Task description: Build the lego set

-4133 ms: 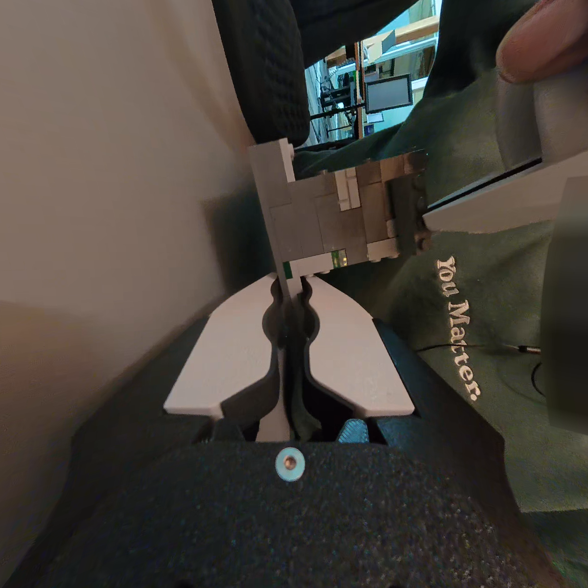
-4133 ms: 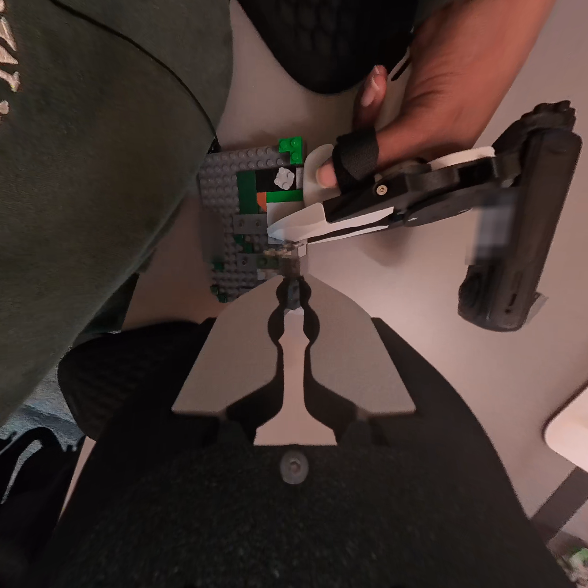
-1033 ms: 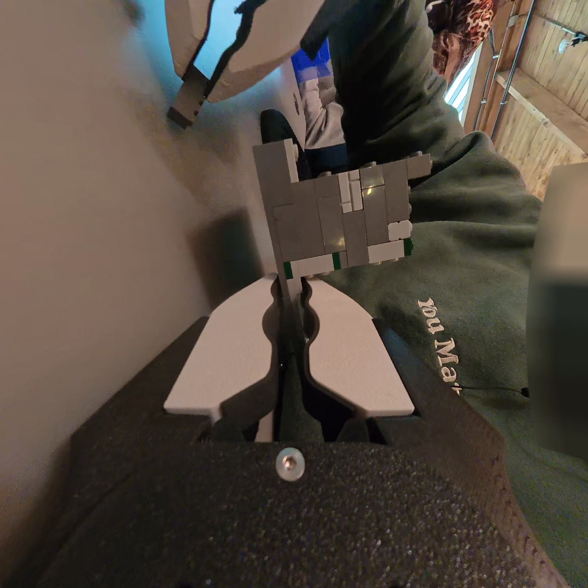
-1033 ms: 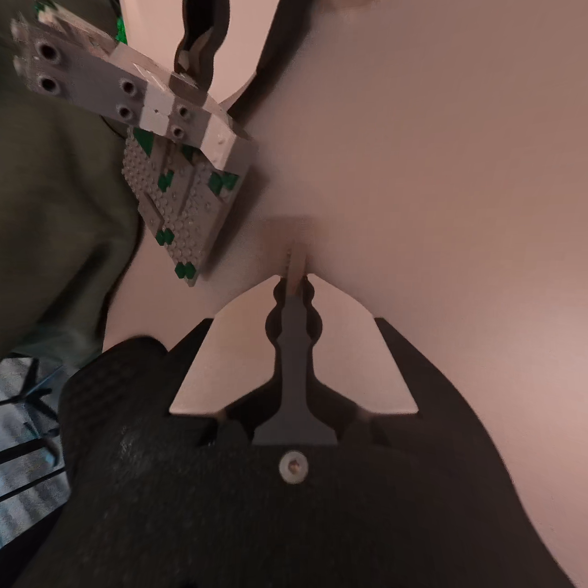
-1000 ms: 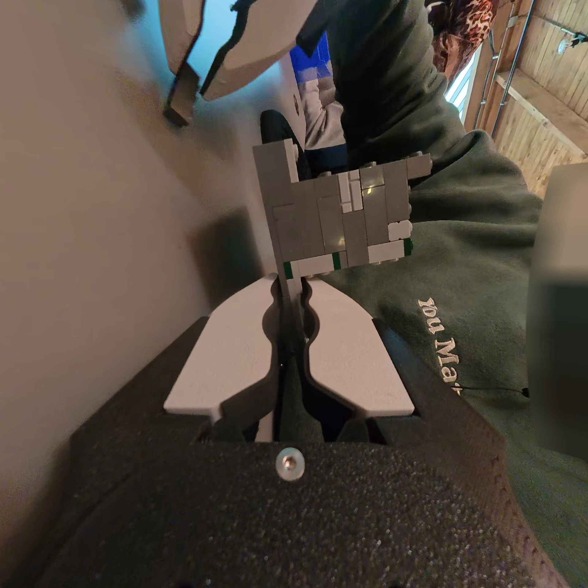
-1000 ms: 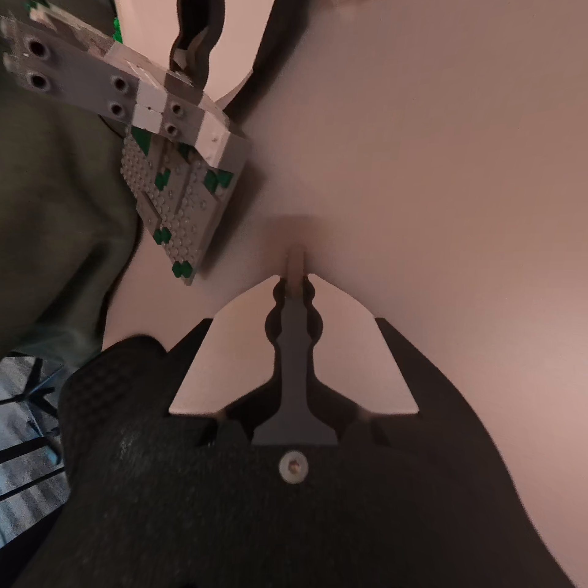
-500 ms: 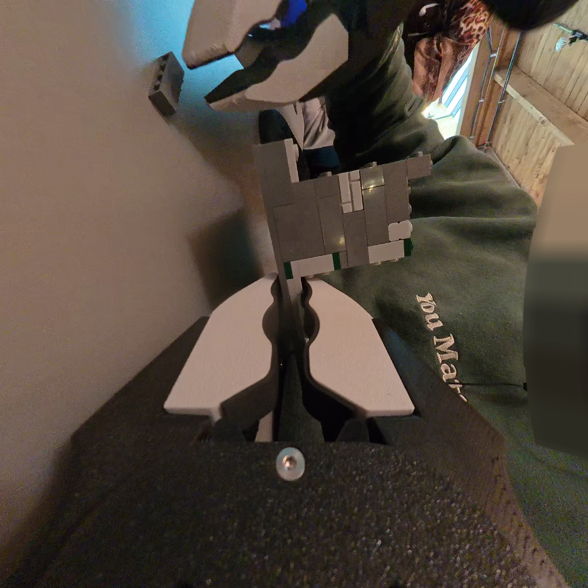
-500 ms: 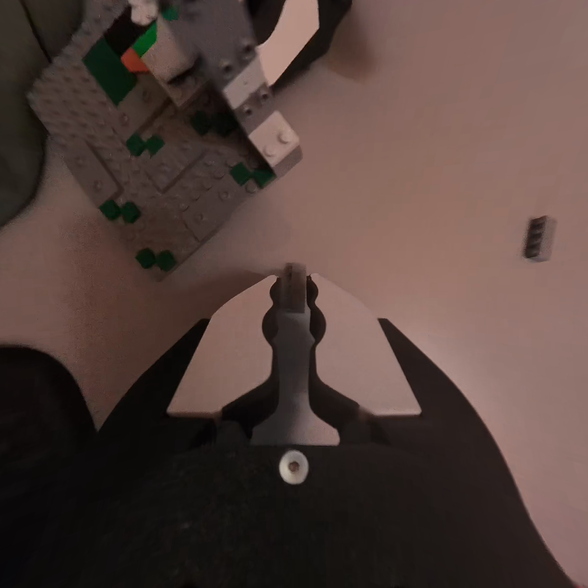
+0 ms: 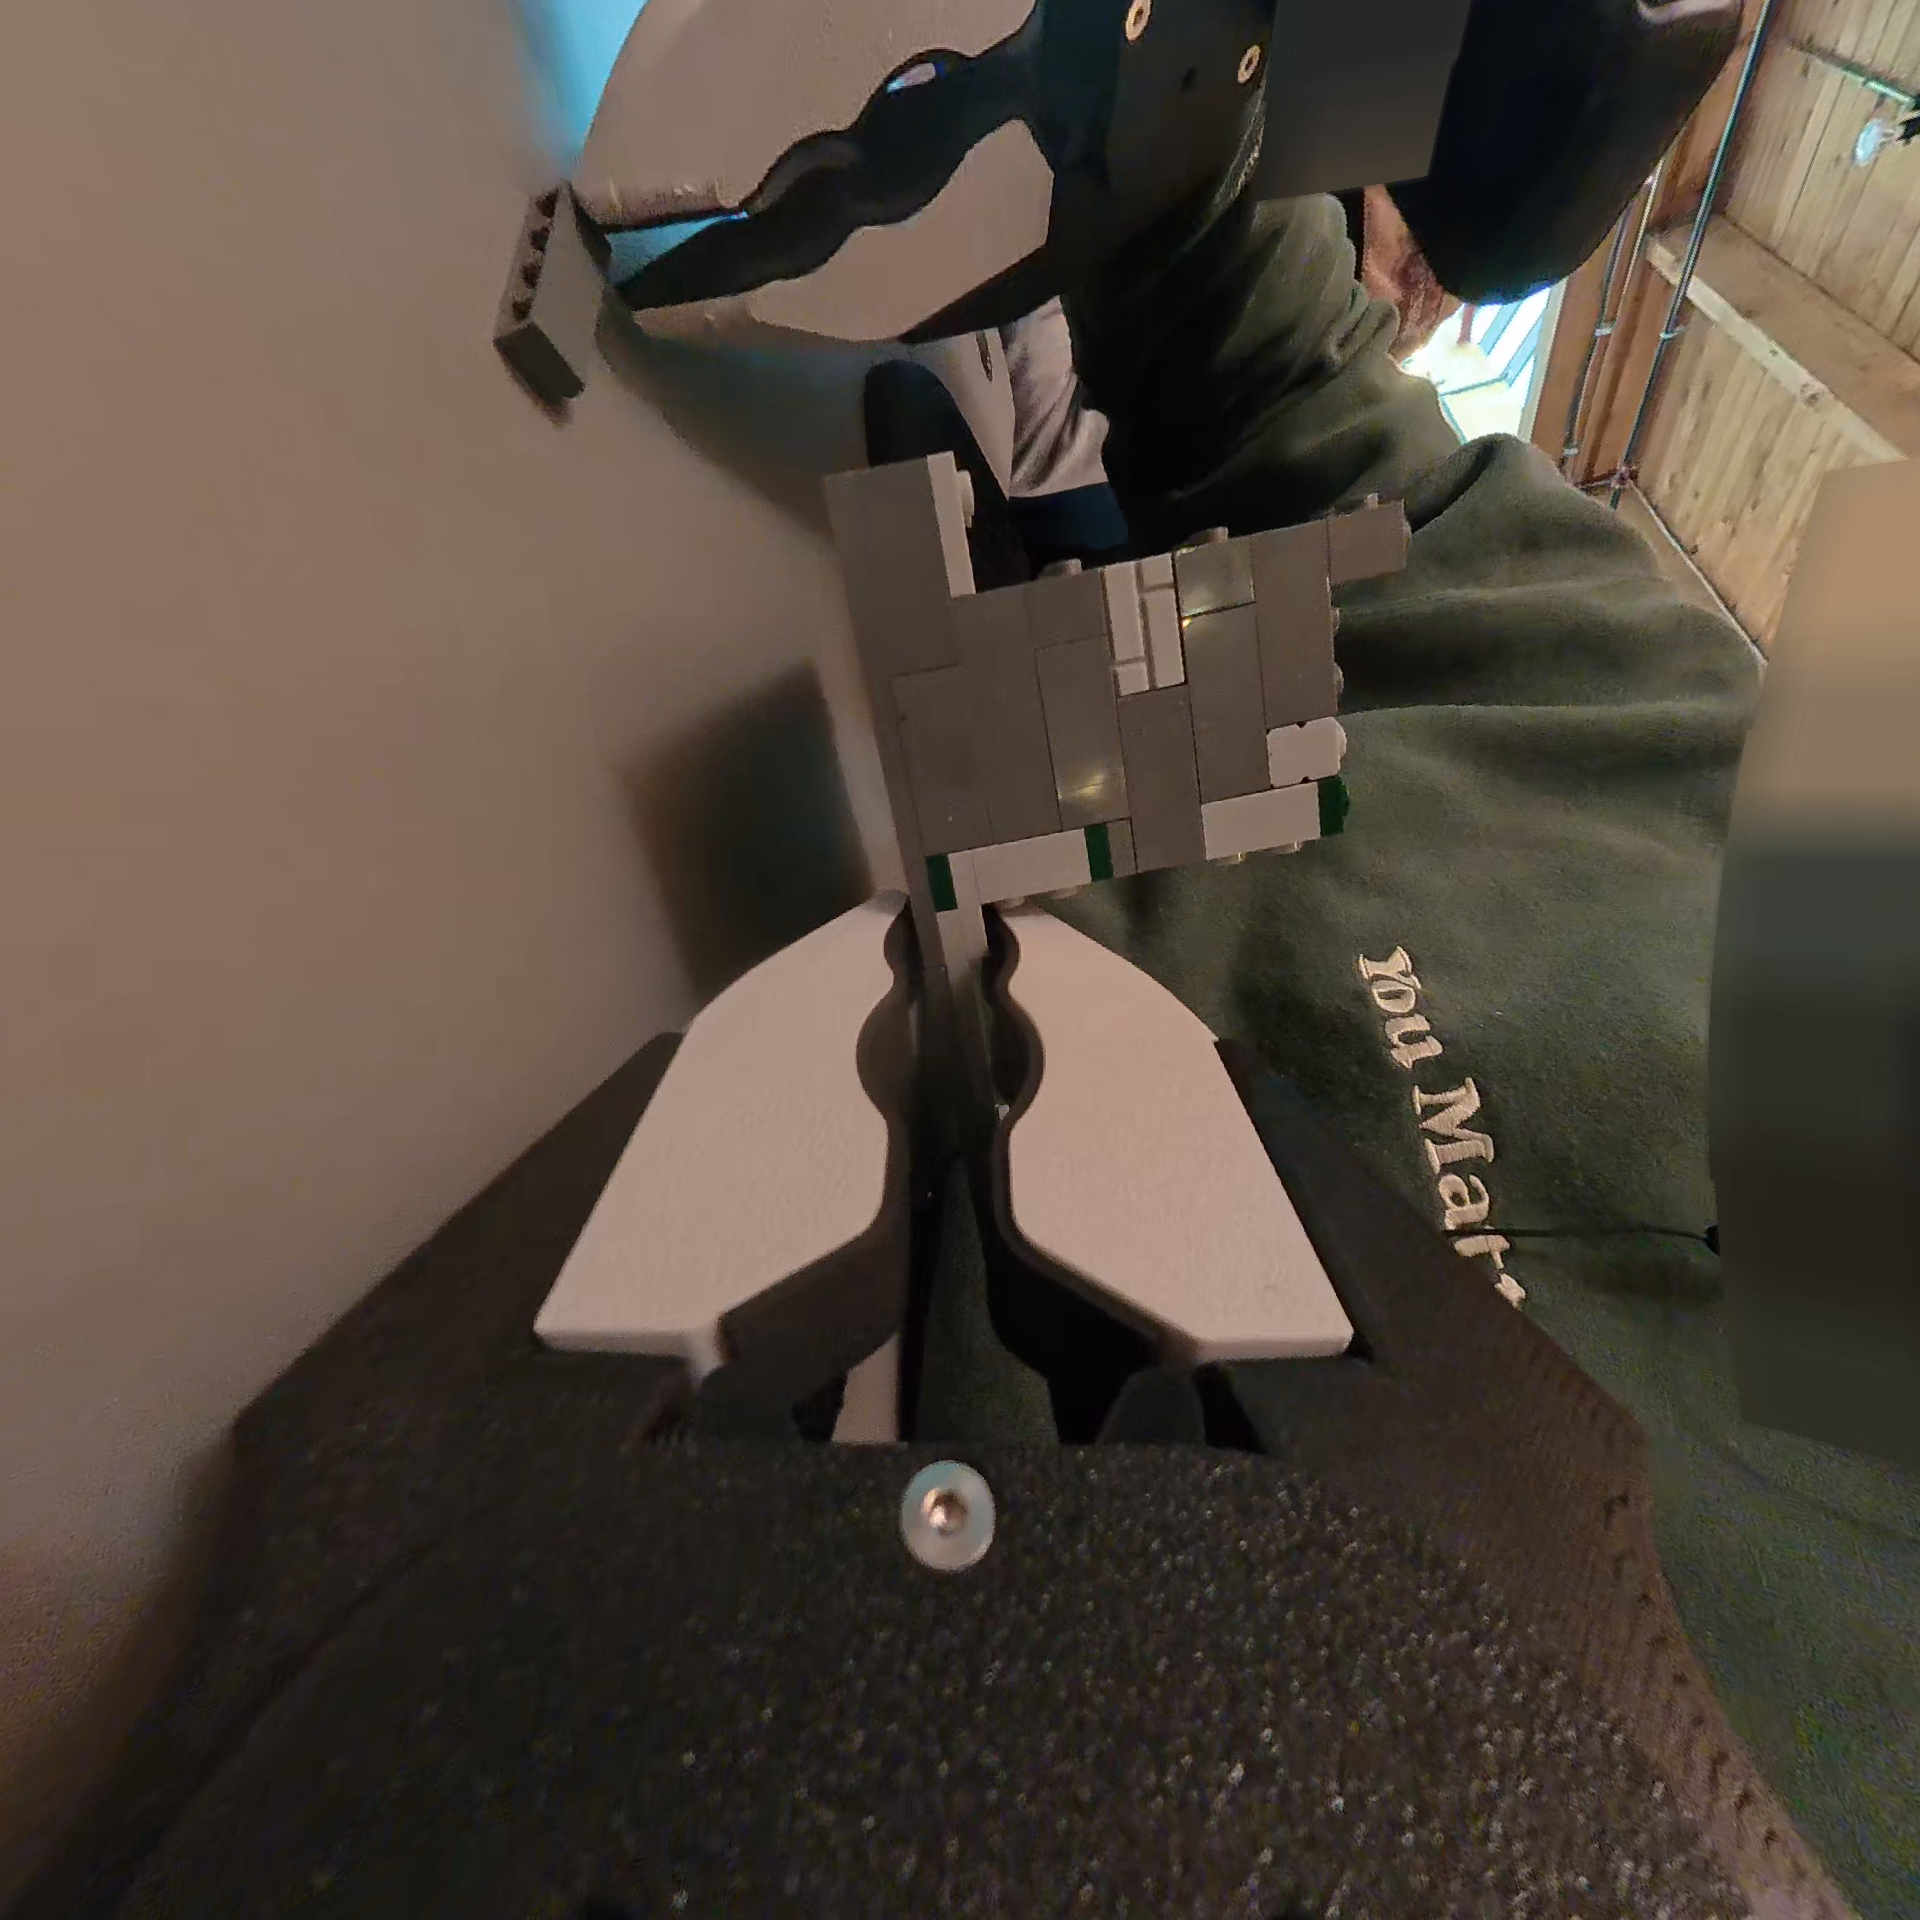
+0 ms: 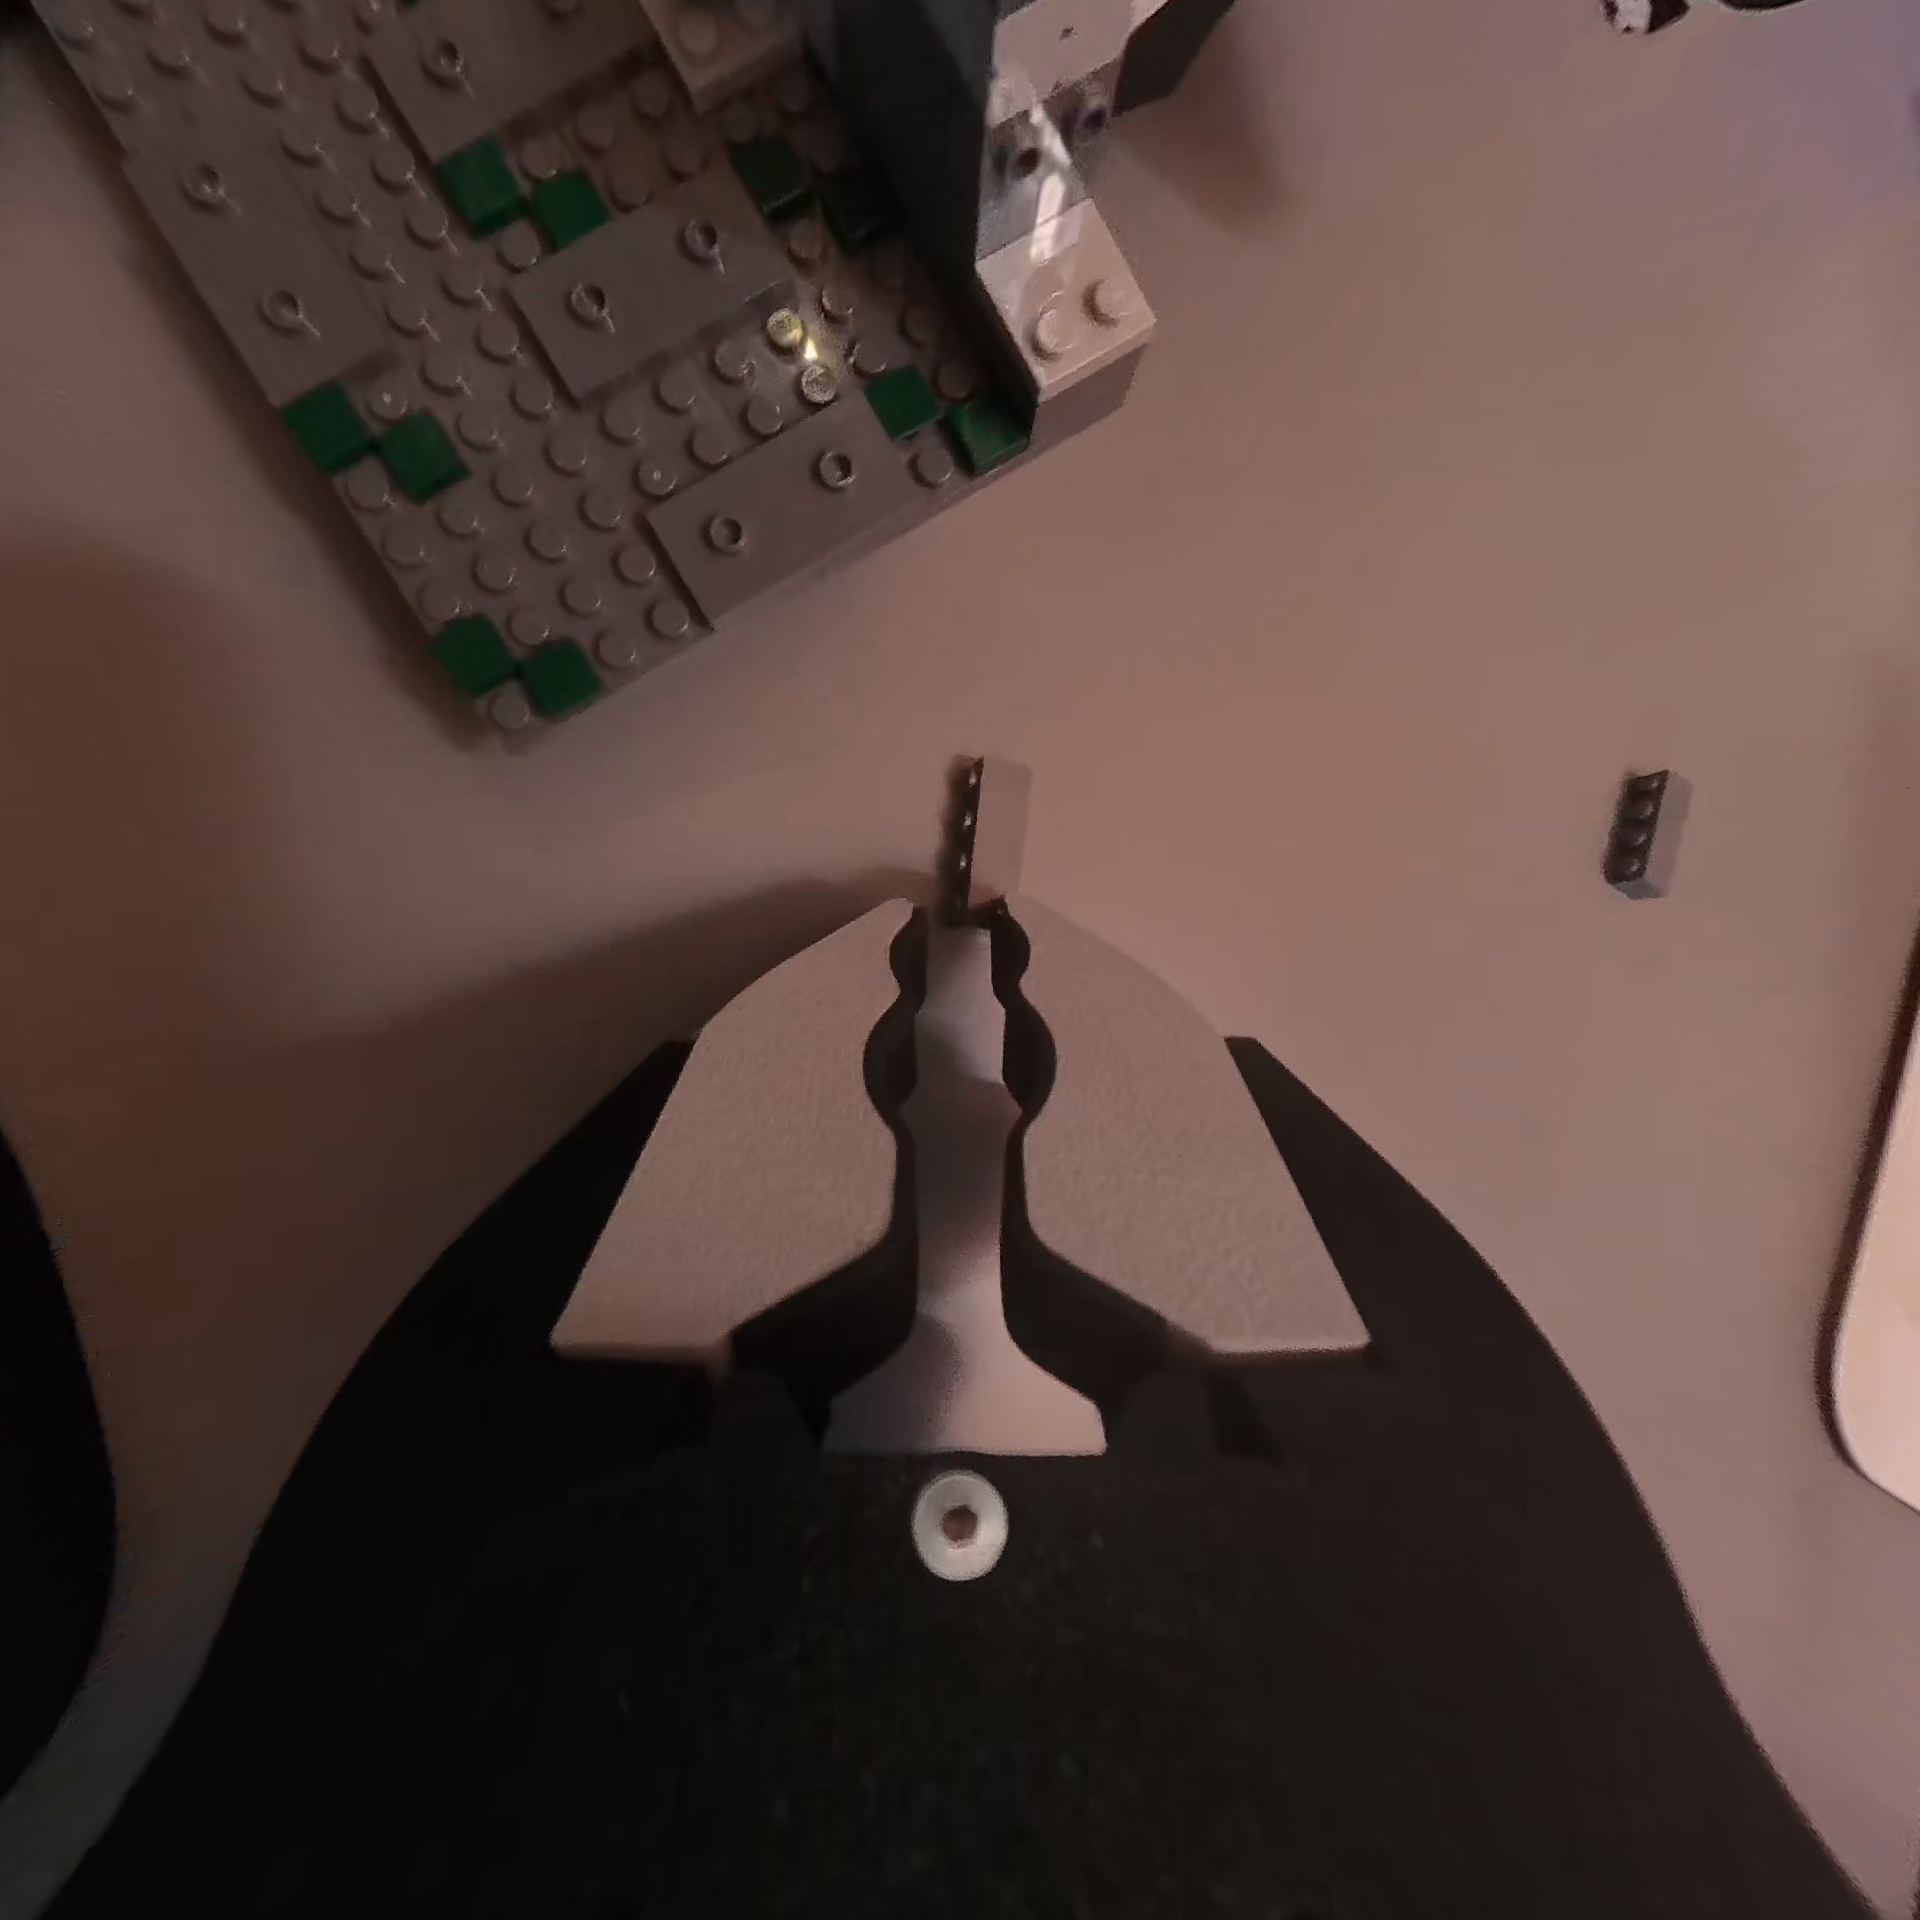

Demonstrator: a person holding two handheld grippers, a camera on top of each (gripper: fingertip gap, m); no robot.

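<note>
Well under way, judging by the build. Left gripper (image 9: 948,914) with fingers pinching the edge of a grey plastic lego model with white and green bricks (image 9: 1101,707), held up just beyond the fingertips, wall face toward the camera. Seen past the right fingers, the same model's studded grey baseplate dotted with green tiles (image 10: 582,416), up and to the left. Right gripper (image 10: 961,909) with fingers pressed onto a small pale-grey lego brick (image 10: 987,831), sticking out straight ahead of the tips, near the baseplate's corner. Another small dark-grey brick (image 10: 1642,831) lying loose on the pale surface (image 10: 1403,571), well off to the right. Still to do, apparently: seating the held brick, then the loose one.
</note>
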